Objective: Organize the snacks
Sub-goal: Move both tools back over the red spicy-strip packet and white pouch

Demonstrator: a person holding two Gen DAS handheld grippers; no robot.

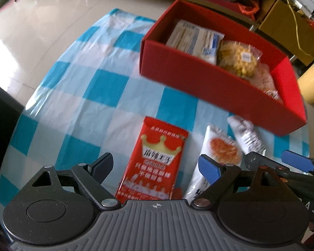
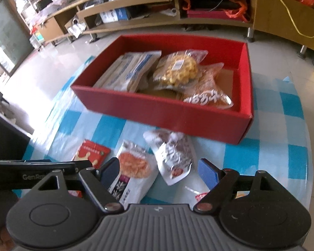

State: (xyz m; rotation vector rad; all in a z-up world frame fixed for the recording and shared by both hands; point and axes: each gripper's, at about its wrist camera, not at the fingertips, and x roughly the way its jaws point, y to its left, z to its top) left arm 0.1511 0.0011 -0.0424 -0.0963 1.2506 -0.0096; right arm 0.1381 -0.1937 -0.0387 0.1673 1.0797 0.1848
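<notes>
A red cardboard box (image 1: pixel 209 83) (image 2: pixel 157 113) stands on the blue-and-white checked cloth and holds a beige-and-blue packet (image 2: pixel 129 71), a bag of yellow pastry (image 2: pixel 178 69) and an orange-brown bag (image 2: pixel 209 90). In front of it lie a red snack packet with a gold crown (image 1: pixel 157 163) (image 2: pixel 92 152), a white packet picturing orange food (image 1: pixel 221 152) (image 2: pixel 134 171) and a white-and-brown bag (image 1: pixel 247 136) (image 2: pixel 173 154). My left gripper (image 1: pixel 157 167) hangs open above the red packet. My right gripper (image 2: pixel 159 171) hangs open over the two white packets, and it shows at the right edge (image 1: pixel 282 163) of the left wrist view.
The checked cloth (image 1: pixel 90 96) covers a round table with its edge near the box's far side. Low wooden shelving (image 2: pixel 136 6) full of clutter runs along the back. A yellow bin (image 1: pixel 312 83) stands on the tiled floor at the right. A torn wrapper scrap (image 2: pixel 198 194) lies near my right fingers.
</notes>
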